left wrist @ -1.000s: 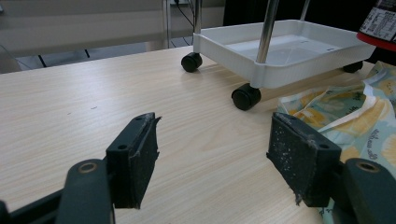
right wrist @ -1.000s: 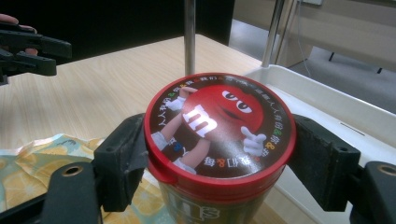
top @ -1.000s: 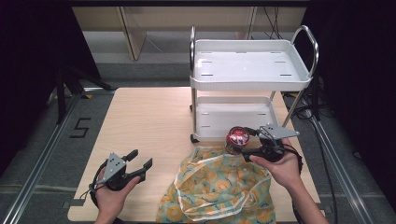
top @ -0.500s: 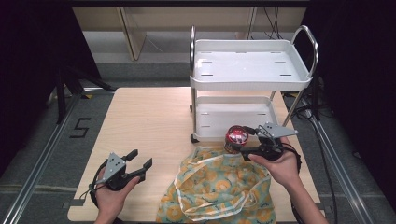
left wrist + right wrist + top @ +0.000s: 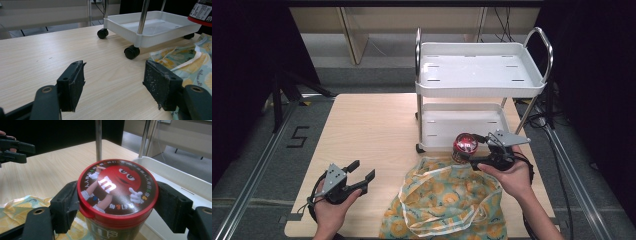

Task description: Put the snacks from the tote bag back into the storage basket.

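A candy canister (image 5: pixel 465 145) with a red lid and a red cartoon figure on top (image 5: pixel 117 186) hangs in the air over the far edge of a yellow-flowered cloth bag (image 5: pixel 447 200). My right gripper (image 5: pixel 468 151) is shut on it, and its pads (image 5: pixel 66 203) press on both sides just under the lid. My left gripper (image 5: pixel 362 171) rests near the table's front left with its jaws wide open and nothing between them (image 5: pixel 115 85). The canister's base (image 5: pixel 202 12) shows at the top right of the left gripper view.
A white two-shelf cart (image 5: pixel 482 75) on black casters (image 5: pixel 131 52) stands at the back right, its lower tray (image 5: pixel 150 37) just behind the canister. Chrome posts (image 5: pixel 98 140) rise beside it. The wooden table (image 5: pixel 372 130) stretches out to the left of the cart.
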Demonstrator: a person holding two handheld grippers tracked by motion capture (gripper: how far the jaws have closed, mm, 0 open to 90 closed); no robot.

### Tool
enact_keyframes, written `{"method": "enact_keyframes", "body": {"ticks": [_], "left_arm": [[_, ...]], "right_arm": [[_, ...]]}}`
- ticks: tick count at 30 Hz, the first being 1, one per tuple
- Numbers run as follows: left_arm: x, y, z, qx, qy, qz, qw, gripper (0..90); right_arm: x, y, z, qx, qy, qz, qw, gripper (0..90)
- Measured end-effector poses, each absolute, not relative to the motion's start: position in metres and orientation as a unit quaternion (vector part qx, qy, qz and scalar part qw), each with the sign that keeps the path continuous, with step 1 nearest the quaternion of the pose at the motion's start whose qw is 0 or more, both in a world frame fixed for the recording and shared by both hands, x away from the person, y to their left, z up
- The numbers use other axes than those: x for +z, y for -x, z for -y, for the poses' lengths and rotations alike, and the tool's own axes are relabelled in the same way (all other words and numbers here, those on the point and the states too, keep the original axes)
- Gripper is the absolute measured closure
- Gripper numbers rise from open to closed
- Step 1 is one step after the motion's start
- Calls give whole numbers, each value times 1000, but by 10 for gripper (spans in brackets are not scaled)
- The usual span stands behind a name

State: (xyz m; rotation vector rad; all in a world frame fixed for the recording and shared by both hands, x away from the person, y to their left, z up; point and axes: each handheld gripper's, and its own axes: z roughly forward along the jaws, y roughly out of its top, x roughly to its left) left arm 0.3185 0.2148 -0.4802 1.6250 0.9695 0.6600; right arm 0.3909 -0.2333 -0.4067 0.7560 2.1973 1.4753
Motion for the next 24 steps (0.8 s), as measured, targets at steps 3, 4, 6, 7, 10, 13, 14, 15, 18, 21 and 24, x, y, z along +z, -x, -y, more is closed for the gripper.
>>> {"method": "enact_keyframes", "body": {"ticks": [3, 4, 6, 7, 10, 13, 14, 15, 18, 21, 24], "left_arm": [[-480, -318, -215, 278, -683, -408, 537, 324], [-480, -318, -215, 278, -683, -408, 537, 324], [-480, -318, -215, 278, -683, -408, 537, 324], [-480, -318, -215, 278, -683, -409, 538, 324], [-480, -318, -215, 279, -683, -409, 538, 324], [-480, -318, -215, 279, -683, -409, 538, 324], [-480, -318, -215, 279, -682, -409, 538, 324], [-480, -318, -215, 279, -683, -408, 538, 324], [-480, -318, -215, 279, -683, -409, 538, 324], [-480, -318, -215, 279, -682, -409, 538, 324], [-480, -318, -215, 279, -682, -409, 538, 324]], "right_arm": [[-407, -392, 232, 531, -267, -778, 204, 262], [-406, -392, 233, 525, -267, -785, 193, 262], [-406, -393, 232, 527, -266, -782, 201, 262], [-407, -393, 231, 531, -268, -777, 207, 262], [-406, -393, 230, 525, -269, -784, 194, 262], [-405, -393, 228, 527, -273, -781, 193, 262], [-405, -393, 227, 532, -275, -776, 197, 262], [-405, -395, 228, 530, -266, -778, 206, 262], [-405, -395, 227, 531, -269, -777, 204, 261], [-405, -395, 227, 529, -269, -781, 193, 262], [-406, -396, 226, 527, -267, -782, 196, 262]]}}
